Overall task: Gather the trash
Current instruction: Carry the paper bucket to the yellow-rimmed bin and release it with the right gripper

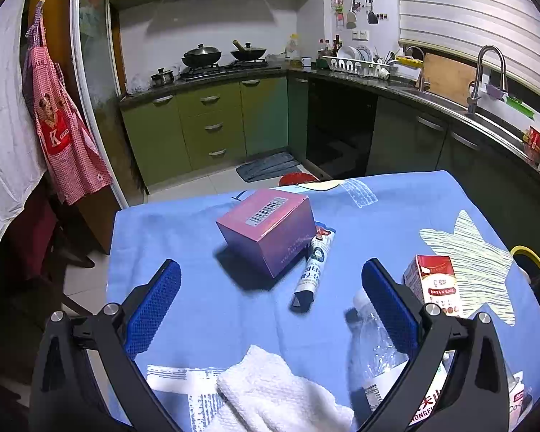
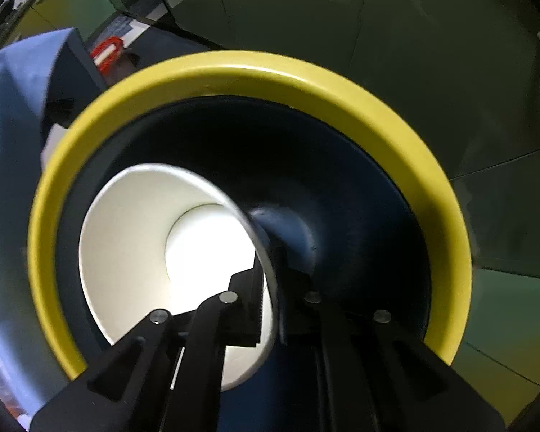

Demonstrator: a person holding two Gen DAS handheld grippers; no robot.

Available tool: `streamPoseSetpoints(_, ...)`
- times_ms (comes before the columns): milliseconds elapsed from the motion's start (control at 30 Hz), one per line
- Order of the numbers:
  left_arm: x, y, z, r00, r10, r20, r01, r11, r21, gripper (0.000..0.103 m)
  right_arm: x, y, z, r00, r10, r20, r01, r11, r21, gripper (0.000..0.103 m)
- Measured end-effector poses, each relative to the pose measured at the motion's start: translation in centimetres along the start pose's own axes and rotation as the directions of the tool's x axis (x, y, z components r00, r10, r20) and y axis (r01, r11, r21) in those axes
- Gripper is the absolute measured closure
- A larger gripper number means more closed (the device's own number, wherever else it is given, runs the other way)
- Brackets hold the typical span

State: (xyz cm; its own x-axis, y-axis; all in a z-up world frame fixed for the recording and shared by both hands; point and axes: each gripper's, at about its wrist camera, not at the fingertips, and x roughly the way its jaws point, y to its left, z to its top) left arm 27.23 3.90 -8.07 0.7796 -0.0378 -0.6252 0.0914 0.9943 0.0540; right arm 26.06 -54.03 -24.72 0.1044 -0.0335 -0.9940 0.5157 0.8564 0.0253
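Nearest us, the right tool (image 2: 270, 288) points straight down into the bin (image 2: 234, 72), the one w/ the yellow rim and dark inside, and its pads are pinched nearly together on the wall of a white paper cup (image 2: 133, 252), one finger inside the cup, the other outside. The cup sits low in the bin mouth, toward its left side. Risk here, as we judge it: if we let go while the cup leans on the inner wall it may wedge or tip; if we pull up before the pads part, the cup comes back out w/ us. The rim rings the tool closely, so there's little side room; straight up is the free way out. The blue cloth (image 2: 7, 144) hangs just beside the bin on the left and could snag. On the other side, the left tool (image 1: 270, 280) stands wide open, holding nothing, over the surface (image 1: 205, 309). Close in lie a white towel (image 1: 270, 388) and a clear plastic bottle (image 1: 370, 342) right by the right-hand finger, easy to knock rolling. Past that, a tube (image 1: 315, 266) touches a pink box (image 1: 270, 234), w/ a small carton (image 1: 435, 284) standing to the right, apt to topple. The surface's far edge drops to the floor; open room lies between box and towel.
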Motion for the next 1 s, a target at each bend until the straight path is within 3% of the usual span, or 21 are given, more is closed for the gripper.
streamPoseSetpoints(133,0.2,-0.1,-0.1,1.0,-0.004,-0.009,0.004,1.0,0.006,0.004,-1.1,0.2,0.2,0.999,-0.039,0.024,0.04,0.999,-0.016,0.07)
streamPoseSetpoints(233,0.2,0.0,0.0,1.0,-0.009,-0.012,0.009,1.0,0.005,0.004,-2.9,0.2,-0.4,0.997,-0.036,0.067,0.039,0.998,-0.043,0.07)
streamPoseSetpoints(367,-0.1,0.4,0.1,0.999,-0.035,-0.028,0.036,0.999,0.004,0.004,-6.7,0.7,-1.9,0.989,0.05,0.14,-0.041,0.997,-0.067,0.068)
streamPoseSetpoints(500,0.6,0.4,0.8,0.991,-0.079,-0.11,0.089,0.992,0.092,0.004,-10.5,1.3,-4.3,0.974,0.117,0.193,-0.093,0.987,-0.13,0.065)
streamPoseSetpoints(700,4.9,1.3,3.9,0.963,-0.169,-0.208,0.203,0.968,0.15,0.004,-13.7,3.4,-6.3,0.951,0.202,0.234,-0.158,0.968,-0.193,0.063)
streamPoseSetpoints(867,9.4,2.9,6.2,0.908,-0.342,-0.242,0.387,0.906,0.172,0.004,-13.6,5.0,-7.3,0.943,0.246,0.223,-0.188,0.95,-0.251,0.058)
streamPoseSetpoints(1000,12.9,4.1,6.8,0.891,-0.348,-0.294,0.403,0.902,0.154,0.004,-14.3,5.6,-8.1,0.94,0.263,0.218,-0.199,0.94,-0.276,0.057)
